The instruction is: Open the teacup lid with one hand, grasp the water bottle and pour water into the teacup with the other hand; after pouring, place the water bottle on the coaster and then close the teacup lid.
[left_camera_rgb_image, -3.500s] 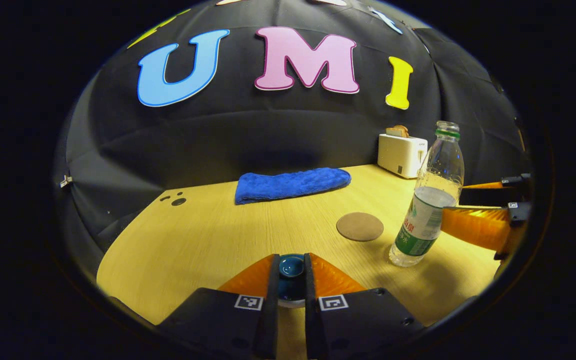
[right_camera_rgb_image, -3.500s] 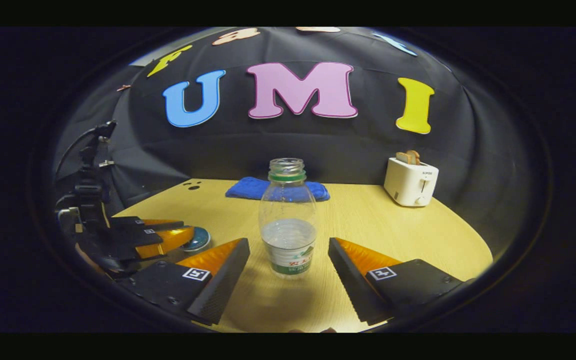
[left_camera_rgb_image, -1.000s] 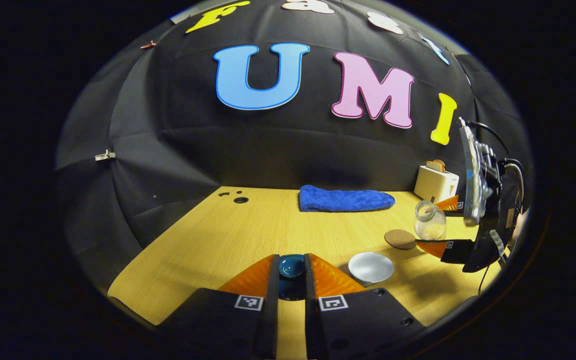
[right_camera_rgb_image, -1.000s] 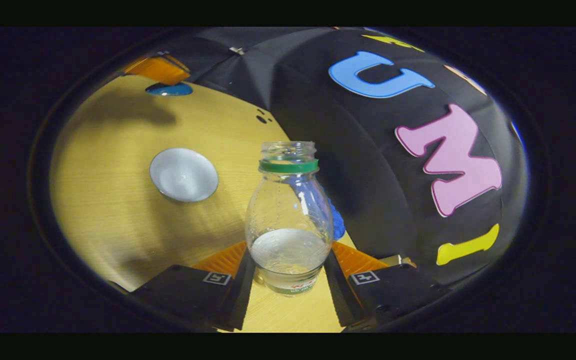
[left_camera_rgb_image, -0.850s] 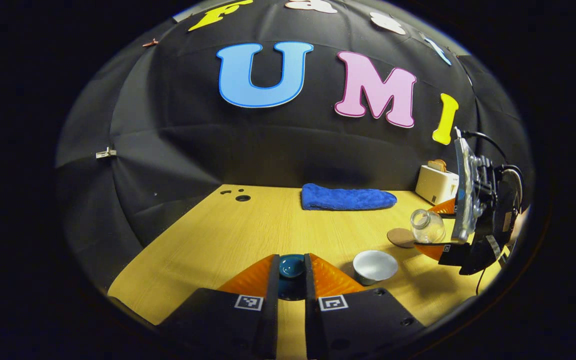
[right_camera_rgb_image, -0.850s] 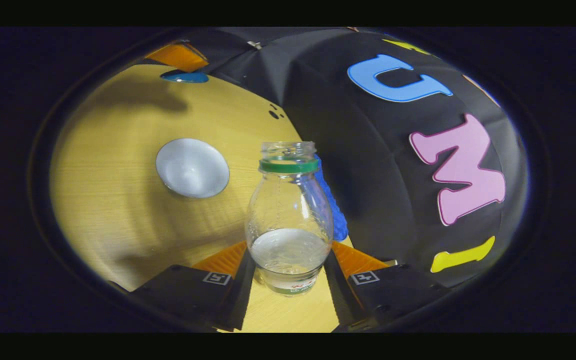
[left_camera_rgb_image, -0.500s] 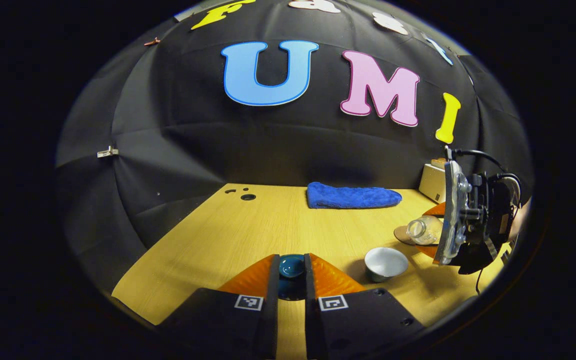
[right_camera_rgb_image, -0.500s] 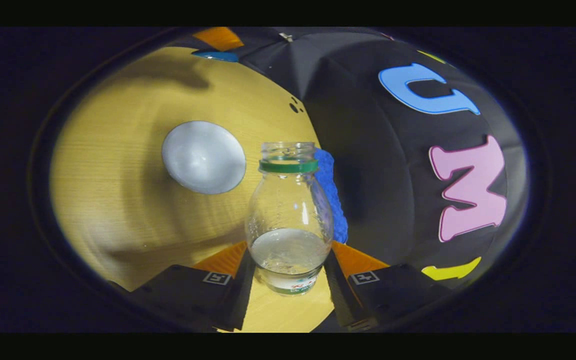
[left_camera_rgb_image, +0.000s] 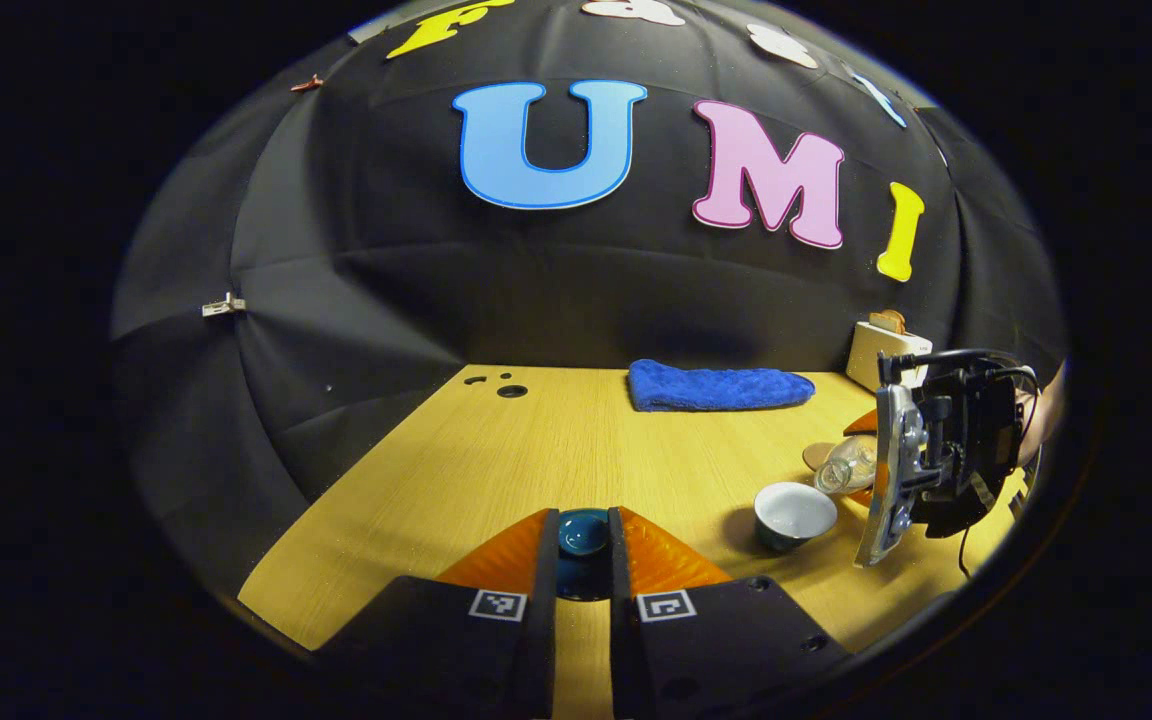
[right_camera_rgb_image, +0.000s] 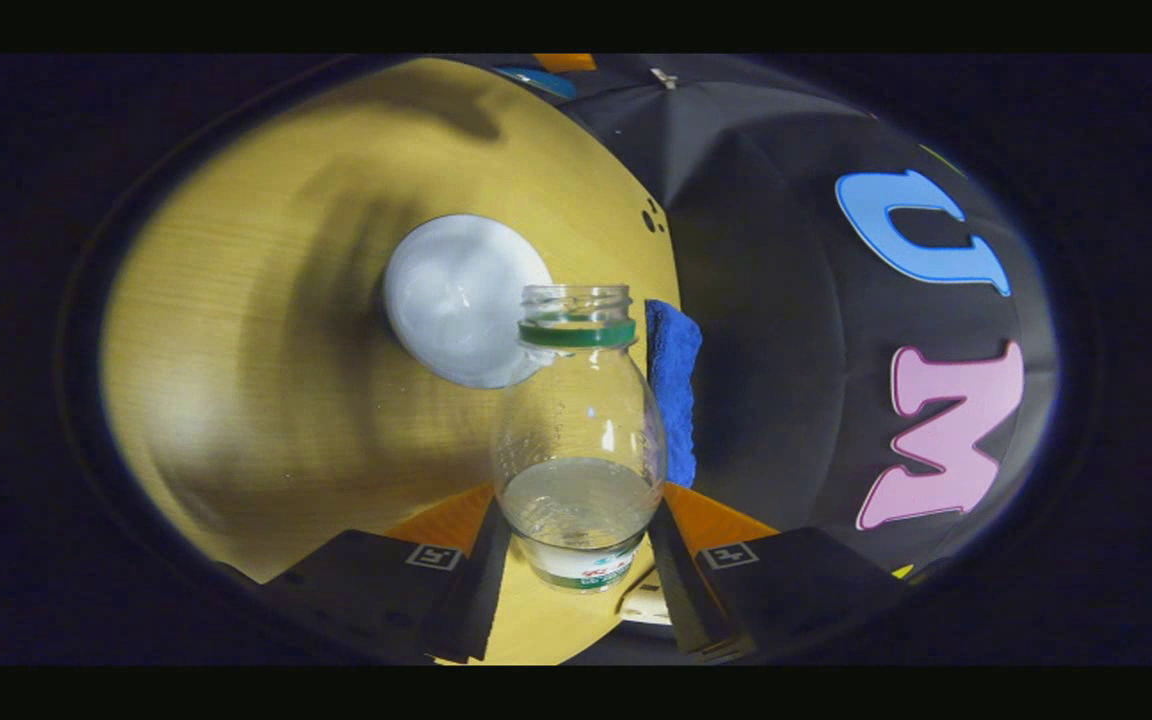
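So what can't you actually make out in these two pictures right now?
- Water reaching the teacup: left gripper view, too small; right gripper view, no stream visible.
- Coaster: left gripper view, partly hidden by the water bottle.
- Teacup lid: left gripper view, mostly covered by the left gripper.
- Toaster: left gripper view, lower part hidden by the right gripper's body.
- Bottle base: right gripper view, hidden by the right gripper.

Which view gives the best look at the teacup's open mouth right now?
The right gripper view: the teacup shows from above, its pale inside large, just beyond the tilted water bottle neck. The left gripper view shows the cup small and from the side, far right on the table, beside the right hand-held gripper.
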